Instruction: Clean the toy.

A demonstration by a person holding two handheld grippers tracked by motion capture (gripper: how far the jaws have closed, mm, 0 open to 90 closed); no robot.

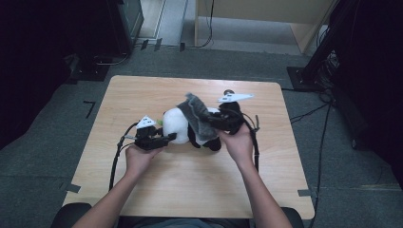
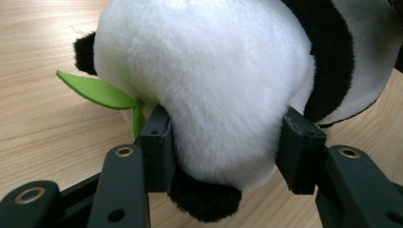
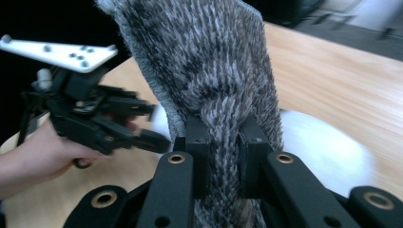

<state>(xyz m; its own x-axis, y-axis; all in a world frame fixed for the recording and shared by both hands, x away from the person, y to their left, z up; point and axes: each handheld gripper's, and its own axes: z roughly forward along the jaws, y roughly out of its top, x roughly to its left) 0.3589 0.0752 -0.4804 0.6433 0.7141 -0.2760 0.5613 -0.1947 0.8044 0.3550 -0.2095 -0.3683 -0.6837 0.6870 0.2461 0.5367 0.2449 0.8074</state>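
Pale wood of the table point(image 1: 190, 185) runs across the lower half of the high view, where two forearms come in from the bottom edge. Just above them, left of centre, the left hand-held gripper point(image 1: 167, 137) is clenched on the white end of a plush panda point(image 1: 183, 126); in the left gripper view its two black jaws press into the white fur from both sides, with a black paw below them and a green felt leaf point(image 2: 97, 91) sticking out at the left of the frame. The panda lies on the table near the middle of the high view. Right of centre, the right hand-held gripper point(image 1: 219, 121) is grasping a grey furry cloth point(image 1: 197, 114), which drapes over the panda's body. In the right gripper view the jaws pinch a bunched fold of that cloth point(image 3: 214, 80), which rises up through the frame. Beyond the table, in the upper part of the high view, grey floor point(image 1: 237, 59) and cables.
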